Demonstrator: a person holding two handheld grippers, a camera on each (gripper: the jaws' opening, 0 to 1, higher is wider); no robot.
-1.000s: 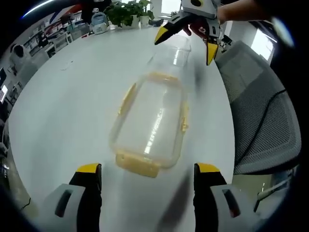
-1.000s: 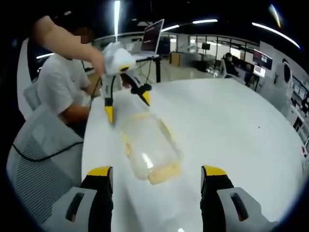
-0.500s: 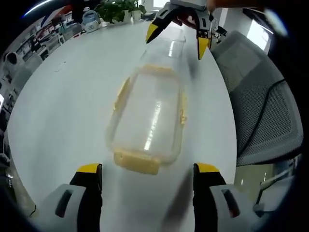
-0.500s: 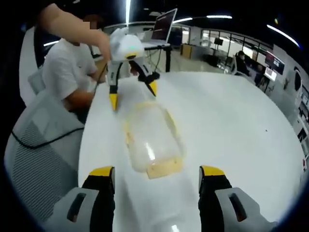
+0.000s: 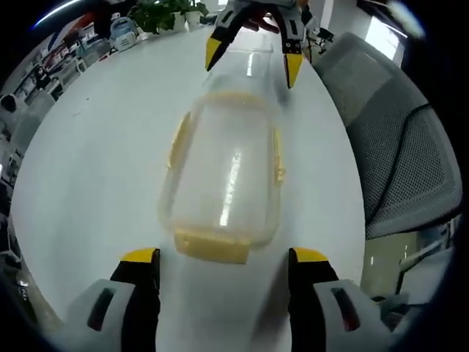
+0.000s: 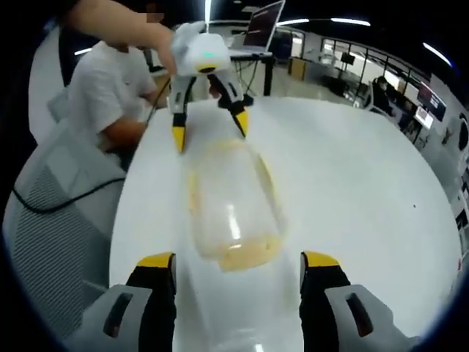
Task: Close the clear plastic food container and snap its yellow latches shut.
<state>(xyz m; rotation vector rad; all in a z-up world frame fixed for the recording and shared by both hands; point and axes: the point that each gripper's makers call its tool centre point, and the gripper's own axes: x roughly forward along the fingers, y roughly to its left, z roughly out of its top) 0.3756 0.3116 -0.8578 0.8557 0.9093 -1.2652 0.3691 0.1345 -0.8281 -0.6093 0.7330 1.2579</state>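
A long clear plastic container [image 5: 223,172] with yellow latches lies on the white table [image 5: 95,147]. Its near end latch [image 5: 212,246] sits just ahead of my left gripper [image 5: 223,257], which is open, one jaw at each corner. My right gripper [image 5: 253,59] is open at the far end, its yellow tips on either side of the clear end. In the right gripper view the container [image 6: 231,198] runs away from my open right gripper [image 6: 238,260] toward the left gripper [image 6: 209,130]. Side latches [image 5: 178,143] stick outward.
A grey mesh chair [image 5: 396,147] stands close beside the table edge on the right. Potted plants [image 5: 165,11] stand at the table's far end. In the right gripper view a person in a white shirt [image 6: 110,95] sits by the chair [image 6: 51,213], and a laptop [image 6: 264,26] stands behind.
Both grippers have come closer to the container's two ends. The right gripper's tips now flank the far end. The container has stayed in place on the table.
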